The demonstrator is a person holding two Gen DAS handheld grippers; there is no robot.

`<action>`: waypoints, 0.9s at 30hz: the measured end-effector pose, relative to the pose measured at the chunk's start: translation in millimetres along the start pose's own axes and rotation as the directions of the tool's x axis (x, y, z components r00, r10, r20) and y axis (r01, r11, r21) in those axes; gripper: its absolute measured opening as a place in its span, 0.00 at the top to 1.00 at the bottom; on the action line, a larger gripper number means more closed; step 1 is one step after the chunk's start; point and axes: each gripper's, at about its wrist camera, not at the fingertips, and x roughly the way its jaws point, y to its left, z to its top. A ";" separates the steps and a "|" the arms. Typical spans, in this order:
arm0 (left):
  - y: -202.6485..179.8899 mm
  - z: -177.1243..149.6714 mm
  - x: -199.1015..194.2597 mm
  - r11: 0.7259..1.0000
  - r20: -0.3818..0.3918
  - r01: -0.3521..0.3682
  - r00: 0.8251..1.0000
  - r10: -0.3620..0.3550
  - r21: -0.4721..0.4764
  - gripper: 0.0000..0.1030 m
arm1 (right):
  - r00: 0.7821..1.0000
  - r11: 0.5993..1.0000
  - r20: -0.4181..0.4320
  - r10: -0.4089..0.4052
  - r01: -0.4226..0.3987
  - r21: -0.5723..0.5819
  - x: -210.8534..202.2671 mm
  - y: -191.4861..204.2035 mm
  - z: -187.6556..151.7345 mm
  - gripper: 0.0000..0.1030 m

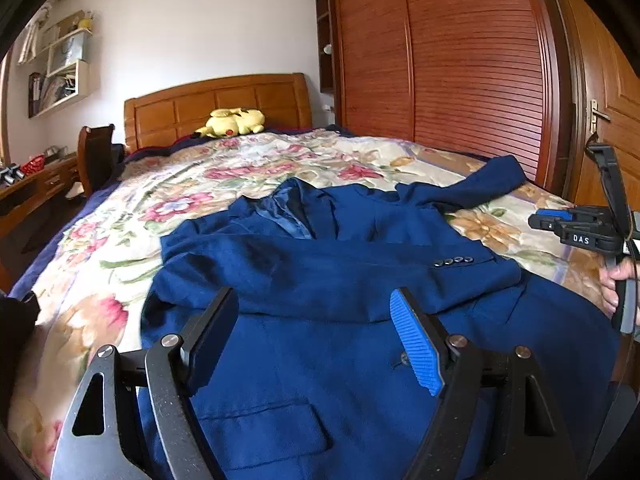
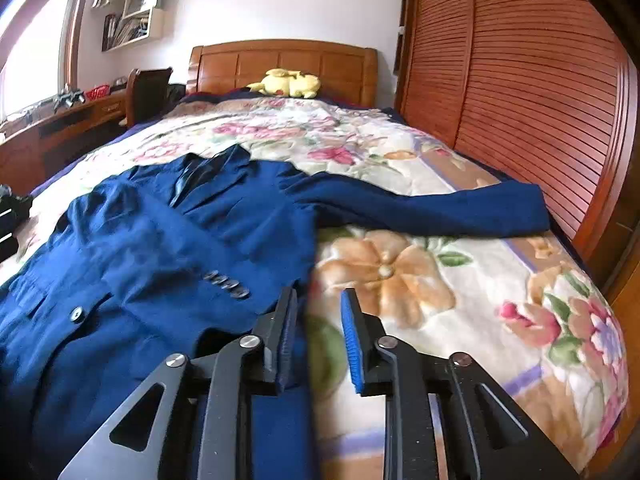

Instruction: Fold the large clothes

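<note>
Both grippers point slightly down over the jacket [image 1: 320, 360] on the bed [image 2: 460, 280]. Left gripper [image 1: 316, 336] fingers wide, empty; right gripper [image 2: 318, 336] fingers narrowly apart, empty.

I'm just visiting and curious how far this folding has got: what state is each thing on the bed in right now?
Blue jacket: spread flat, front up, not yet folded.
Near sleeve: folded across the chest.
Far sleeve: stretched out sideways on the floral quilt.
Left hand-held gripper: open, empty.
Right hand-held gripper: open, empty.
</note>
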 end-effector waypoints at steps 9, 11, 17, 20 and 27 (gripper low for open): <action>-13.3 23.5 43.4 1.000 -0.057 0.012 0.998 -0.011 0.012 0.23 | 0.998 0.998 -0.018 -0.057 0.056 -0.030 41.1 -46.7 20.8 0.39; -17.3 30.9 53.5 1.000 -0.058 0.024 0.998 -0.024 0.008 0.23 | 0.997 0.997 -0.027 -0.070 0.070 -0.028 53.9 -59.4 26.5 0.39; -29.0 40.8 83.1 0.999 -0.084 0.044 0.996 -0.042 0.024 0.23 | 0.992 0.993 -0.041 -0.117 0.116 -0.023 91.3 -99.6 41.0 0.39; -36.1 43.2 94.9 0.998 -0.087 0.050 0.995 -0.046 0.046 0.23 | 0.988 0.989 -0.037 -0.148 0.148 0.003 108.0 -120.6 48.8 0.39; -40.1 36.4 114.1 0.998 -0.109 0.045 0.993 -0.040 0.040 0.23 | 0.968 0.968 -0.061 -0.242 0.245 0.058 151.3 -163.4 62.3 0.39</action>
